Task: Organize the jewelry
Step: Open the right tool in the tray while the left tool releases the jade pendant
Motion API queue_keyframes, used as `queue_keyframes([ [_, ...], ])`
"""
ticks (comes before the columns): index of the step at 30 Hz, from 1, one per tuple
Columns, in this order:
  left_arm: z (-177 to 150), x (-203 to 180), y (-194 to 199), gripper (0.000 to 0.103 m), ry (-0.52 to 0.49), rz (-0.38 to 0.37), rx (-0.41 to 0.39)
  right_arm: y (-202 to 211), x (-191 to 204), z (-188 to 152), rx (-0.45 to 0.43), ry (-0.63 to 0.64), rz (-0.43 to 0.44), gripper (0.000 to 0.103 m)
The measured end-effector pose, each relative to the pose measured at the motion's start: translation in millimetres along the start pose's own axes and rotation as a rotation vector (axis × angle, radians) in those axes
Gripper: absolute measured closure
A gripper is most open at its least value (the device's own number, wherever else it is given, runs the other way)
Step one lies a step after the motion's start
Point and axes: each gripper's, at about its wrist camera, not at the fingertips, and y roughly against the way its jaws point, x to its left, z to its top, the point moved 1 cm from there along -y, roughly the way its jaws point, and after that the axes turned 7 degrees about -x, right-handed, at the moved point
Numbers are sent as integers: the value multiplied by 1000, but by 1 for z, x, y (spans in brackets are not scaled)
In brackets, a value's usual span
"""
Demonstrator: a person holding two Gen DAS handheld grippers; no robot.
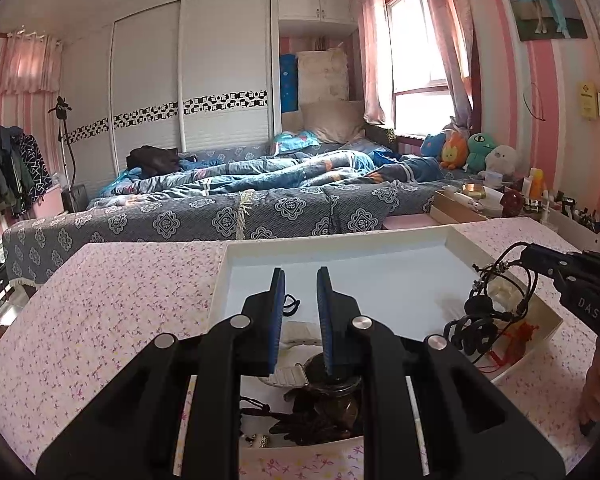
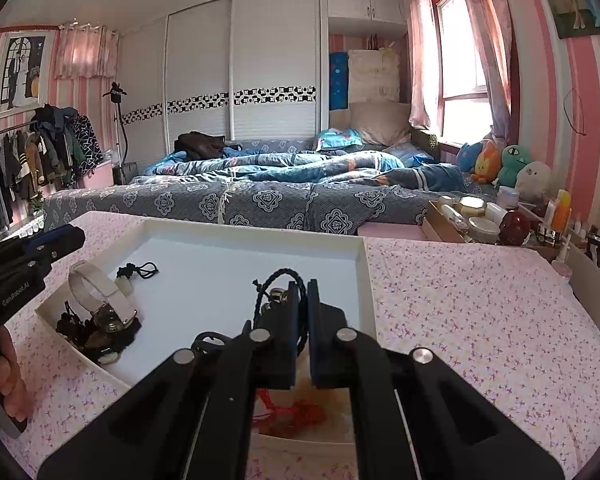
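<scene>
A white tray (image 1: pixel 420 236) lies on the pink flowered tablecloth; it also shows in the right wrist view (image 2: pixel 362 280). My left gripper (image 1: pixel 300 280) is open and empty above the tray's near end, over a white-strapped watch (image 2: pixel 100 292) and dark bead jewelry (image 1: pixel 320 412). My right gripper (image 2: pixel 303 290) is shut on a black braided cord bracelet (image 2: pixel 272 284) with metal beads, held above the tray. From the left wrist view the bracelet (image 1: pixel 488 312) hangs from the right gripper (image 1: pixel 528 256). A red cord ornament (image 2: pixel 296 416) lies in the tray below it. A small black cord piece (image 2: pixel 140 270) lies mid-tray.
A bed with blue-grey covers (image 2: pixel 280 196) runs behind the table. A cluttered box of cosmetics and jars (image 2: pixel 480 216) stands at the table's far right. Plush toys (image 2: pixel 512 164) sit by the window. A clothes rack (image 2: pixel 28 160) is at left.
</scene>
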Motion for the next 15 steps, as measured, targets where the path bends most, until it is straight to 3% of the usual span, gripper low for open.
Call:
queue_keyframes([
  [8, 0, -1, 1, 88, -4, 9, 0, -14, -7, 0, 36, -48, 15, 96],
  [12, 0, 0, 3, 66, -1, 18, -6, -18, -8, 0, 46, -61, 15, 96],
  [13, 0, 1, 3, 58, 1, 23, -10, -18, -7, 1, 46, -59, 15, 91],
  [14, 0, 1, 4, 52, 2, 28, -15, -18, -7, 1, 45, -59, 17, 80],
  [15, 0, 2, 5, 33, 3, 33, -19, -19, -6, 1, 41, -52, 14, 46],
])
